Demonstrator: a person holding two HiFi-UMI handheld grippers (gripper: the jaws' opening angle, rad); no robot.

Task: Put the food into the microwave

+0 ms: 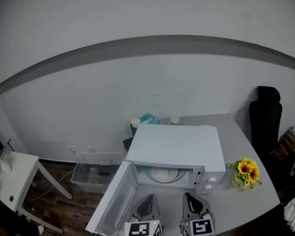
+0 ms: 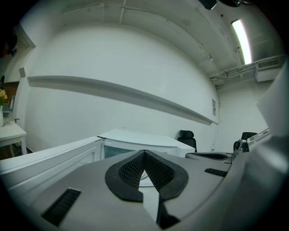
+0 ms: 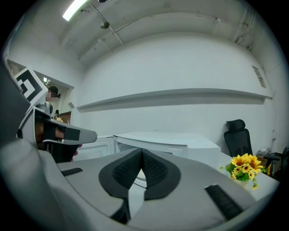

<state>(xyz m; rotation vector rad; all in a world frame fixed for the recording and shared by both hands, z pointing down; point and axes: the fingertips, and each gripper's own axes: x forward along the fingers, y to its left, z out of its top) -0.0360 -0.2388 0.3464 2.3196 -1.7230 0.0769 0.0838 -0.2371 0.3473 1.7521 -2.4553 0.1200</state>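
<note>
1 white dish (image 1: 164, 175) sits inside the open microwave (image 1: 176, 144); left hand-held gripper (image 1: 148, 198) and right hand-held gripper (image 1: 190, 195) are closed, empty.

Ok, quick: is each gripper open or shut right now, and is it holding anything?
Left gripper: closed, holding nothing.
Right gripper: closed, holding nothing.

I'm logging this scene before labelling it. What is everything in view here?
Microwave: one, white, door open, on the grey table.
Round dish: one, white, inside the microwave.
Sunflowers: one bunch, yellow, right of the microwave.
Chair: one, black, beyond the table's right end.
Side table: one, white, far left.
Storage box: one, clear, on the floor left of the microwave.
Left tongs: one, grey, shut, empty, facing the microwave's opening.
Right tongs: one, grey, shut, empty, beside the left.
</note>
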